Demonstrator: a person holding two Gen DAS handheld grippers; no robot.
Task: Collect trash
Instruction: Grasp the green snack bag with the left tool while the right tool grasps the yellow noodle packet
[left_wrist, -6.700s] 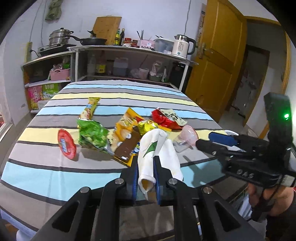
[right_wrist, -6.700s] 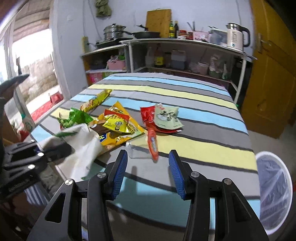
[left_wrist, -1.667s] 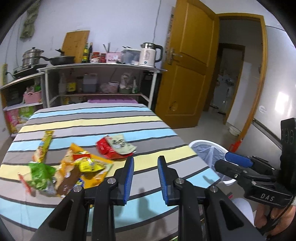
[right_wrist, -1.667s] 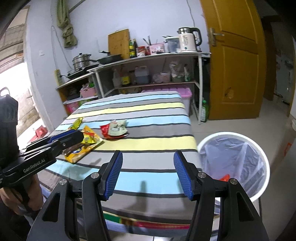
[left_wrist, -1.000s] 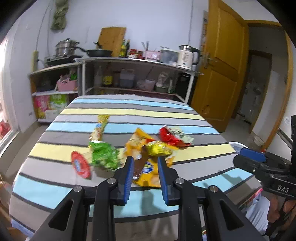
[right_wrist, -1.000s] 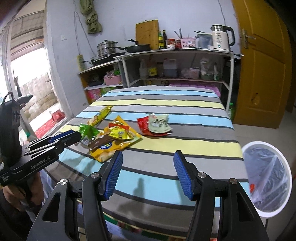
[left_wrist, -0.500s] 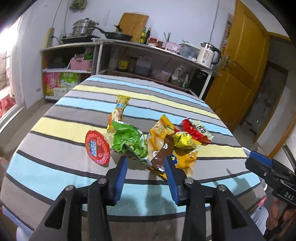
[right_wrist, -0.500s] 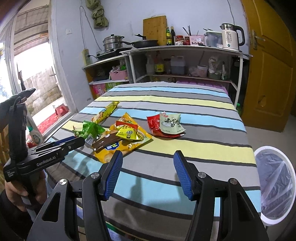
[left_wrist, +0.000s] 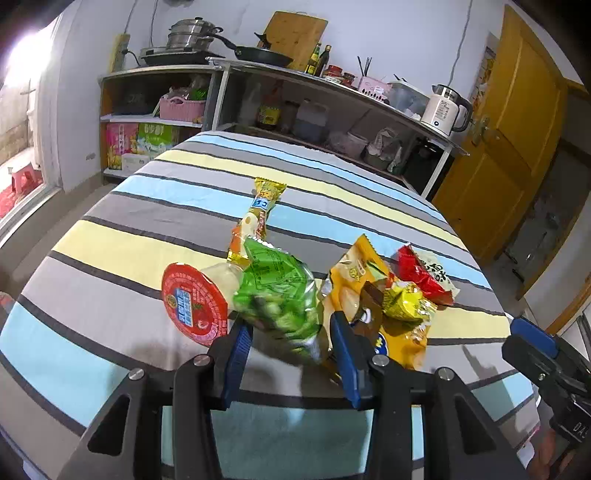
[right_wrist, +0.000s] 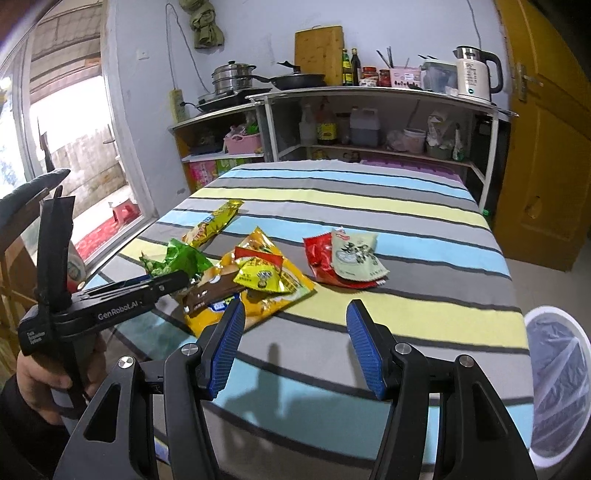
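Step in hand: left hand-held gripper (left_wrist: 291, 354) lining up on the green wrapper (left_wrist: 277, 299). Wrapper lies between its blue fingers (left_wrist: 236, 354) at the near bench (left_wrist: 110, 240) edge; the jaws are closing slightly, and the pads do not appear to press on the foil yet (the wrapper is blurred in the left wrist view, so contact at the far pad is hard to call). I read it as still ungripped. Just left of the left finger: red round lid (left_wrist: 194, 302). Just right of the right finger: orange bag (left_wrist: 369, 295) with a small yellow packet (left_wrist: 402, 301) on top; beyond that to the right, a red-and-white packet (left_wrist: 428, 273). Straight ahead past the green wrapper, a long yellow wrapper (left_wrist: 258, 210). Right hand-held gripper (right_wrist: 295, 343) stands open and empty over bare striped cloth, the pile ahead and to its left, the lined bin (right_wrist: 557, 376) low to its right, off the bench edge. Next move, as judged: close fully on the crumpled green foil alone, keeping the right pad clear of the orange bag's corner, then lift before carrying toward the bin. Risk: thin foil may slip or drag the neighbouring bag.
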